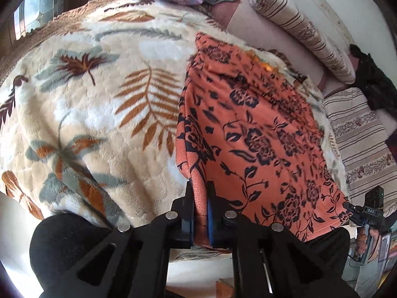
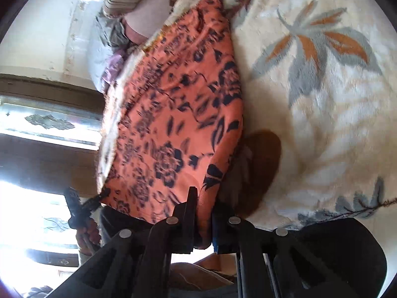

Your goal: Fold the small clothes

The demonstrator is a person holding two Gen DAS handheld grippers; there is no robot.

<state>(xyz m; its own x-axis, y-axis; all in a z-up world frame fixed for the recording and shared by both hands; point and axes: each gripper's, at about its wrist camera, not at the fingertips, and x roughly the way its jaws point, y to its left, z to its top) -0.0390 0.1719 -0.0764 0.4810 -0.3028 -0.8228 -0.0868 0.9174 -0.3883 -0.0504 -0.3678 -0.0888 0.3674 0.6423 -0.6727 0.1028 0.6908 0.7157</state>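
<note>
An orange cloth (image 1: pixel 248 129) with dark flowers lay on a fluffy leaf blanket (image 1: pixel 86 104) on the bed. The left gripper (image 1: pixel 200 193) had pinched shut on the near left corner of the cloth. The right gripper (image 2: pixel 204 198) had pinched shut on the near right corner. Both corners stood up a little off the blanket, and the far end lay flat. The cloth looked soft, thin and light. It would droop and bend wherever it was not held. I think the corners were the best places to hold it, because then the near edge stays straight. It could slip on the fuzzy blanket if pulled fast. Striped pillows (image 1: pixel 297 27) lay at the far right.
</note>
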